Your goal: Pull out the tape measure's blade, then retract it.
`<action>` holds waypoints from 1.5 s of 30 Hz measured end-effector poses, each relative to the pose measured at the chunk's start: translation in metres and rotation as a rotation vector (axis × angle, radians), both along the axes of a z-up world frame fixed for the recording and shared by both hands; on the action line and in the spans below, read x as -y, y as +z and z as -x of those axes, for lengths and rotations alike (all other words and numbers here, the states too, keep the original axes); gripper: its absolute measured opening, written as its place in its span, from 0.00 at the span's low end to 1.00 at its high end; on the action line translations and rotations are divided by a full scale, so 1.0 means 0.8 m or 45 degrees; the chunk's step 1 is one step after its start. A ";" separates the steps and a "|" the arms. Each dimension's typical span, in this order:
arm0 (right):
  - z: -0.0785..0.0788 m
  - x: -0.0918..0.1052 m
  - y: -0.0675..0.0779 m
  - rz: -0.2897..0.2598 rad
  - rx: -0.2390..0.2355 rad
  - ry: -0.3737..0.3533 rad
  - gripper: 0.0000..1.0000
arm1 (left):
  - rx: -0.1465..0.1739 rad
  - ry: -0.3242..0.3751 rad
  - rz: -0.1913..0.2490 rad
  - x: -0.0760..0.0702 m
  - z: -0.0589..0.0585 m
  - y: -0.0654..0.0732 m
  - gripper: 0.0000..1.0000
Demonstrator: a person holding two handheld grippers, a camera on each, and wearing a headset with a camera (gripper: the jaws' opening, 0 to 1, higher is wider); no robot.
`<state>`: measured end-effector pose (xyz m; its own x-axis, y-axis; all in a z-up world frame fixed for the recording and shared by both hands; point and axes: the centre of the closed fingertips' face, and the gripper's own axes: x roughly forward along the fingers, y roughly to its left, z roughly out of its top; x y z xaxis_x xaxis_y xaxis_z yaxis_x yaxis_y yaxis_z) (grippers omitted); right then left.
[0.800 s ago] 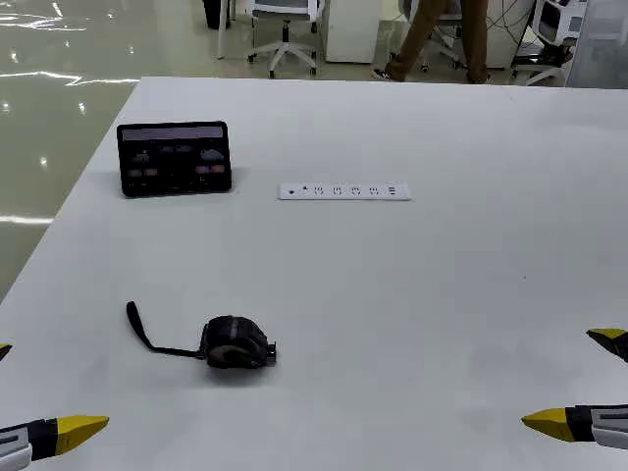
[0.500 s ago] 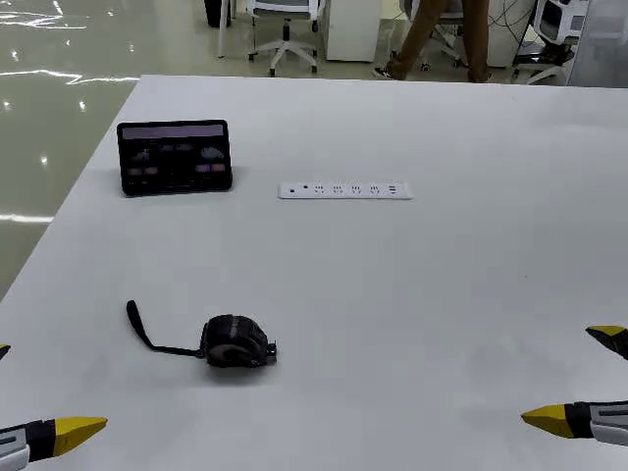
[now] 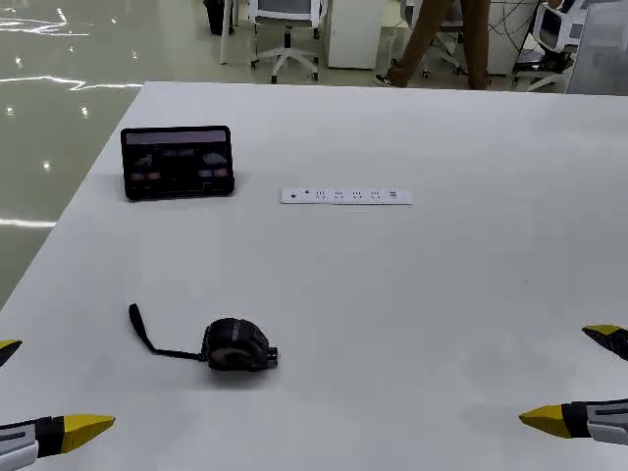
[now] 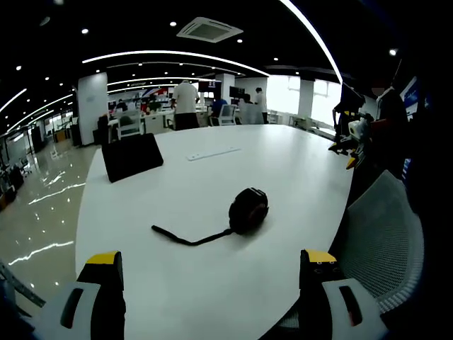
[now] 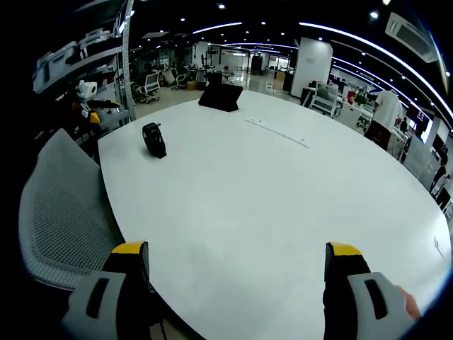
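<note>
Lying beyond both spread jaws is the tape measure (image 3: 238, 344).

The left gripper (image 4: 212, 258) has two pale grey jaws. Each has a yellow tip above a black band and a dark oval slot in its grey face. The right gripper (image 5: 237, 248) is built the same way. In the head view, the jaws taper to pointed yellow ends, with black behind and then grey-white.

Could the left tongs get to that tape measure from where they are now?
Probably yes. The left tongs stand open, facing the tape measure, and only bare table and its thin strap lie between.
</note>
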<state>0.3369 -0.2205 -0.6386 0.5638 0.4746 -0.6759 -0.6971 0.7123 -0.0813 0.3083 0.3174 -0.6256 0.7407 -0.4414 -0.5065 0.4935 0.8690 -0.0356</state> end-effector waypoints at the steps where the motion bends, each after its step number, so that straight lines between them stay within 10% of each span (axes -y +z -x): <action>1: -0.001 -0.002 0.002 0.000 0.003 0.005 0.99 | 0.000 -0.008 -0.003 0.002 -0.001 0.000 1.00; 19: -0.030 -0.060 0.016 -0.015 0.005 0.181 0.99 | -0.078 -0.492 -0.230 0.078 -0.049 0.011 1.00; 38: -0.052 -0.156 0.026 0.005 0.059 0.415 1.00 | -0.106 -0.813 -0.430 0.153 -0.089 -0.011 0.95; 45: -0.066 -0.202 0.034 -0.029 0.068 0.488 1.00 | -0.230 -0.896 -0.519 0.161 -0.094 -0.056 0.92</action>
